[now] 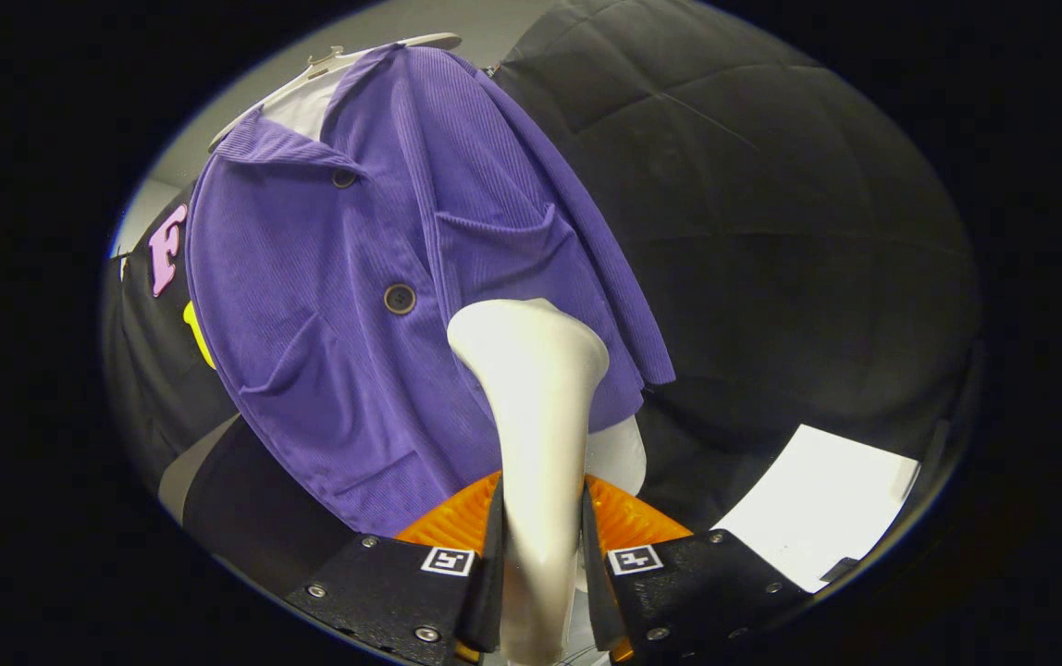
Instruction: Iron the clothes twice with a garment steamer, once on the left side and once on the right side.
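The gripper (540, 555) has its 2 fingers pressed against either side of the garment steamer (536, 416), pinching its smooth, glossy cream handle. The handle rises between the fingers and flares into a broad rounded head that lies against the lower front of the purple shirt (355, 305). The shirt is ribbed corduroy with 2 dark buttons (400, 298), a collar and a chest pocket, and hangs on a pale hanger (355, 55). Behind it hangs the quilted black cloth wall (771, 185), open and uncluttered beside the shirt's hem. A flat white sheet (818, 509) lies beyond the fingers, below the wall.
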